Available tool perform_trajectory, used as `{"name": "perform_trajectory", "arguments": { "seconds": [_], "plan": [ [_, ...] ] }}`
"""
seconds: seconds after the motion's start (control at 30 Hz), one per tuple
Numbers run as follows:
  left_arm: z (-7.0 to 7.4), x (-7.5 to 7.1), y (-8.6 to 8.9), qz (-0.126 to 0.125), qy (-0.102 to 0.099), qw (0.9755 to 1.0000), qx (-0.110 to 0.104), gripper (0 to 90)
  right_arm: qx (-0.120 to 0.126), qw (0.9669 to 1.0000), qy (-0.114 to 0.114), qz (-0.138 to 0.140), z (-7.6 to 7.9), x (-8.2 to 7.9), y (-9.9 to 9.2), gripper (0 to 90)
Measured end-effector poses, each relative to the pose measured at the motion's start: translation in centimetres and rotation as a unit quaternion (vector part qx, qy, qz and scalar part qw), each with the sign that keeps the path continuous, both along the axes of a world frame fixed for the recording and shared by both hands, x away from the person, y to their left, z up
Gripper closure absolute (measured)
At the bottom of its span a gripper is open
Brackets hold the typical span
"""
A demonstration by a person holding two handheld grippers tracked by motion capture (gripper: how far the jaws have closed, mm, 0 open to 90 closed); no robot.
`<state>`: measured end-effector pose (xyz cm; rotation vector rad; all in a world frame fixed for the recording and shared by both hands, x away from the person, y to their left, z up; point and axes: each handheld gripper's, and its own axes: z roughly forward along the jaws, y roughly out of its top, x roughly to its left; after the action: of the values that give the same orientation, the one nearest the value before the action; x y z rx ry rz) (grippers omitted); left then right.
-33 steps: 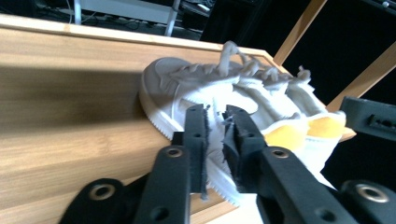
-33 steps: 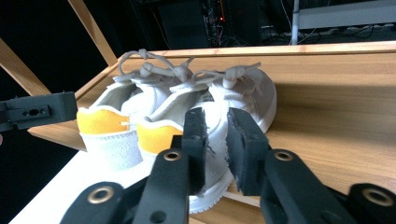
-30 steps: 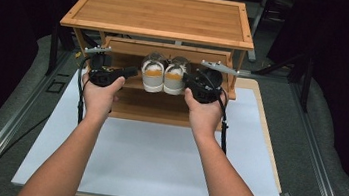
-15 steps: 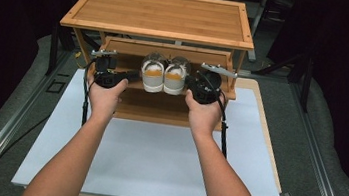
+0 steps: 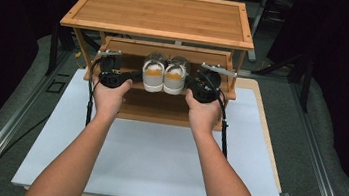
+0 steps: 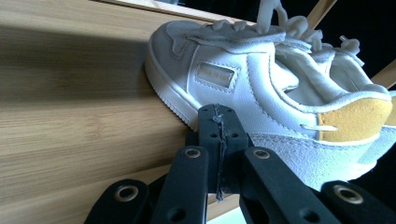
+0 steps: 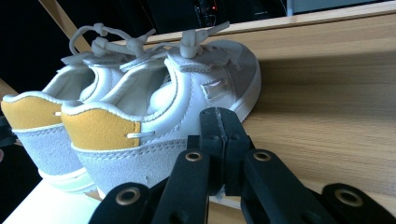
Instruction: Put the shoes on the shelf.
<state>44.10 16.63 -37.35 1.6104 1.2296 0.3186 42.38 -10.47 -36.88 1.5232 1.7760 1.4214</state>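
A pair of white sneakers with yellow heel tabs stands heels toward me on the middle shelf of a bamboo shoe rack (image 5: 160, 13). The left shoe (image 5: 154, 73) and the right shoe (image 5: 175, 75) stand side by side. My left gripper (image 5: 135, 76) points at the left shoe's outer side, and its jaws are shut with nothing between them. In the left gripper view the shut tips (image 6: 218, 122) sit close to the sole of the shoe (image 6: 261, 93). My right gripper (image 5: 188, 82) mirrors it at the right shoe (image 7: 187, 93), its tips (image 7: 219, 122) shut and empty.
The rack's top board overhangs the shelf, and slanted side posts (image 5: 82, 46) stand just outside each hand. A lower shelf (image 5: 161, 107) lies under the shoes. The rack stands on a white mat (image 5: 155, 156) on a wooden board, with grey floor around.
Both hands stay beside the shoes in nearly the same places. The jaws of both grippers look drawn closer together than a second ago.
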Motion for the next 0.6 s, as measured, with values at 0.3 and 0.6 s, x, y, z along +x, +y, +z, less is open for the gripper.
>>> {"name": "perform_trajectory", "arguments": {
  "seconds": [0.3,0.6],
  "plan": [
    [0.1,0.5,-0.2,0.008,-0.004,0.9999,0.008,90.0,0.005,1.0,0.001,0.003,0.0,0.3,0.2,90.0],
    [0.0,1.1,-0.4,0.01,-0.009,0.9999,0.009,90.0,0.013,0.9999,-0.002,0.0,-0.2,1.1,0.0,90.0]
  ]
}}
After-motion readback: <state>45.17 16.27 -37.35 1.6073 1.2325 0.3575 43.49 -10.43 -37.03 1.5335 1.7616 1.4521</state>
